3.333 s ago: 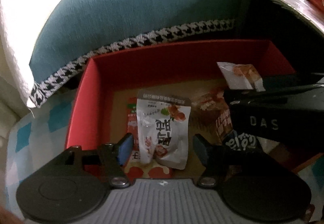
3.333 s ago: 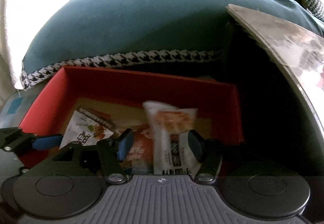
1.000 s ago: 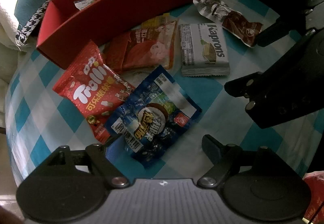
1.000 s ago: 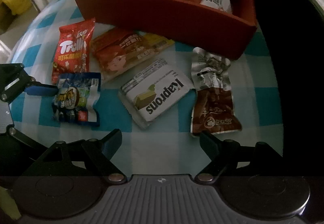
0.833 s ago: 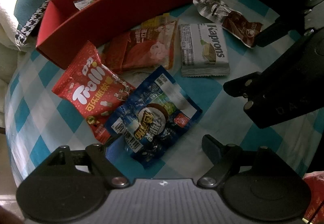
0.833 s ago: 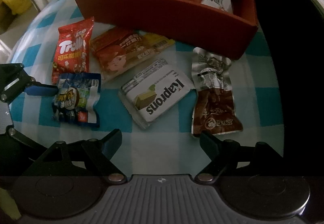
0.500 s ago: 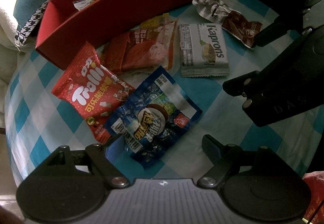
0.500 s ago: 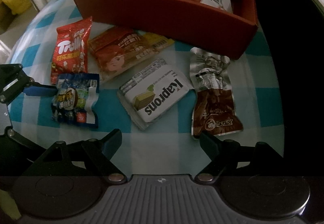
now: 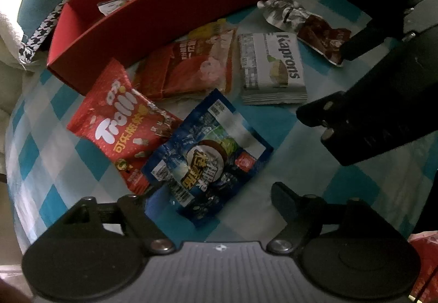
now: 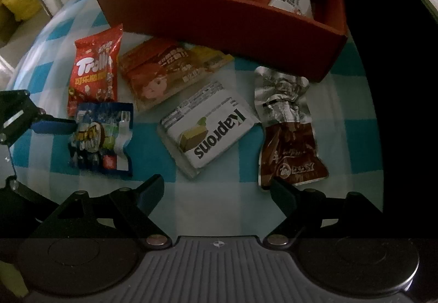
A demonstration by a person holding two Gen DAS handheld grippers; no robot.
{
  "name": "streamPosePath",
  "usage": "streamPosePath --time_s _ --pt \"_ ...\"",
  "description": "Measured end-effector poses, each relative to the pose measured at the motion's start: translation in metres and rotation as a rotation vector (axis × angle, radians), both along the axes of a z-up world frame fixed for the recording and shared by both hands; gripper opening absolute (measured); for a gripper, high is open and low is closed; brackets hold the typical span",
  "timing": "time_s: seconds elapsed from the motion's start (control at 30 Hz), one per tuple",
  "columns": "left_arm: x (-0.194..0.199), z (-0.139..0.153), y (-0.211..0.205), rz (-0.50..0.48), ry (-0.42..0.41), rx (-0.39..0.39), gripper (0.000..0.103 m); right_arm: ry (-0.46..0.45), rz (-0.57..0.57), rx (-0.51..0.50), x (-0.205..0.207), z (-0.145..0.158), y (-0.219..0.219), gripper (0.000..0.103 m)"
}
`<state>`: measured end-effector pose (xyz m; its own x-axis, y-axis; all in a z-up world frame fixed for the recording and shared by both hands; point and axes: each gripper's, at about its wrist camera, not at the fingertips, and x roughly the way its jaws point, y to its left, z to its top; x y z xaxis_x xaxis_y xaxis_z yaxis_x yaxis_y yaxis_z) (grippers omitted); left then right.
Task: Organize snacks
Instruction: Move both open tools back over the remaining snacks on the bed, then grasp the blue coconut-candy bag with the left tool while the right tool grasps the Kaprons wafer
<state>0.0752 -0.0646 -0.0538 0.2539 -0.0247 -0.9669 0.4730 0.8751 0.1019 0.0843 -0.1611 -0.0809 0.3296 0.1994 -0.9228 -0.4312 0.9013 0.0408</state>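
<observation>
Left gripper (image 9: 210, 190) jaws just narrowing around the blue packet (image 9: 208, 155), pads not yet pressing; risk: pinching only the crinkly edge, or snagging the touching Trolli bag (image 9: 120, 122). Right gripper (image 10: 217, 188) spread, empty. Red box (image 10: 219, 15) holds three packets; five remain on the checked cloth (image 10: 353, 125).

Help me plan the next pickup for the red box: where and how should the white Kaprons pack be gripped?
Grip the Kaprons pack across its short width, claw pads on the two long edges, coming straight down from above. It lies flat on the checked cloth, apart from its neighbours, so both edges look reachable. The right claw, open just in front of it, seems the handier one.
</observation>
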Motion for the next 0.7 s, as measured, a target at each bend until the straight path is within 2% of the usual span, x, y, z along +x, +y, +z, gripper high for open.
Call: streamPosePath --time_s 0.07,0.1,0.17,0.37,0.43,0.47,0.6,0.7 --pt "-0.001 0.001 0.000 -0.007 0.001 -0.007 0.064 -0.002 -0.004 0.002 0.001 0.001 -0.001 0.089" --pt "-0.002 0.002 -0.001 -0.009 0.000 -0.011 0.054 -0.004 -0.007 0.002 0.002 0.002 -0.001 0.089" --pt "-0.004 0.006 0.001 -0.009 -0.010 -0.018 0.040 -0.009 -0.014 0.007 0.004 0.003 -0.002 0.089" --pt "-0.010 0.012 0.024 0.061 0.037 -0.072 0.037 -0.041 -0.065 0.028 0.016 0.014 -0.008 0.089" --pt "-0.012 0.015 0.027 0.069 0.033 -0.082 0.032 -0.050 -0.080 0.036 0.019 0.016 -0.010 0.089" --pt "-0.014 0.017 0.029 0.069 0.034 -0.092 0.026 -0.055 -0.091 0.041 0.022 0.017 -0.010 0.089" --pt "-0.016 0.022 0.034 0.077 0.032 -0.108 0.022 -0.061 -0.130 0.081 0.033 0.021 -0.012 0.089" --pt "-0.015 0.020 0.034 0.057 0.050 -0.108 0.022 -0.103 -0.081 0.117 0.039 0.033 -0.001 0.089"
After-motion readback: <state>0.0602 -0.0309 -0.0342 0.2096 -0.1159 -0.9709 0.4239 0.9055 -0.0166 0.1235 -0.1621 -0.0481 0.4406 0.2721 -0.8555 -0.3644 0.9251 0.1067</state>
